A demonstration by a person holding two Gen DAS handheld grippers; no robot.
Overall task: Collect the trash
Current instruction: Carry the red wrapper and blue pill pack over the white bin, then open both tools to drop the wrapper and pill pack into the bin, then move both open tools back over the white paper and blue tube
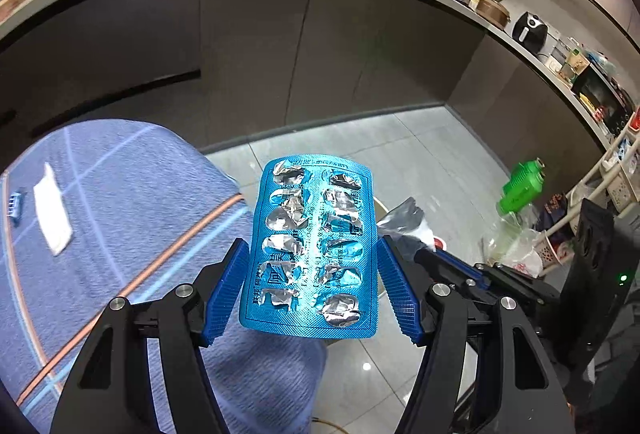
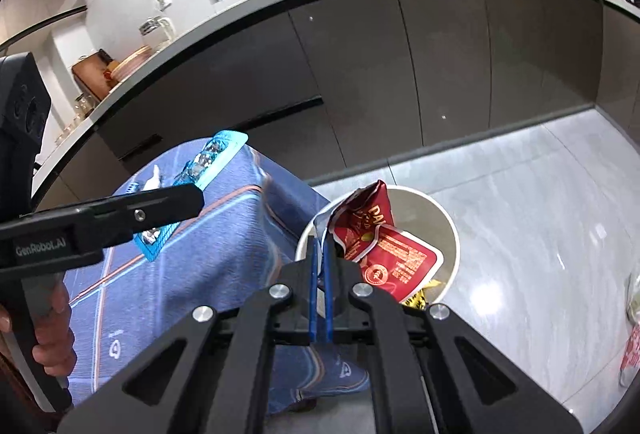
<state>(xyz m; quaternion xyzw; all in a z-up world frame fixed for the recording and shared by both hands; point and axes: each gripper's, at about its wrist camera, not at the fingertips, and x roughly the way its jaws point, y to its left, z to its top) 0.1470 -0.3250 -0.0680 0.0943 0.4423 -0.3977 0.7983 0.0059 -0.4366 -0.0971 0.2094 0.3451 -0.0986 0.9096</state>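
Note:
My left gripper (image 1: 312,282) is shut on a blue, used pill blister pack (image 1: 312,246), held by its edges above the corner of the table. The pack also shows in the right wrist view (image 2: 200,170), in the left gripper (image 2: 160,206). My right gripper (image 2: 322,238) is shut on the top edge of a red snack bag (image 2: 384,250), which hangs over the open white trash bin (image 2: 448,222) on the floor. Yellow trash lies in the bin under the bag.
A table under a blue striped cloth (image 1: 120,234) holds a white wrapper (image 1: 52,210) and a small blue clip (image 1: 16,202). A green-capped plastic bottle (image 1: 520,190) and bags lie on the tiled floor at right. Dark kitchen cabinets (image 1: 320,46) stand behind.

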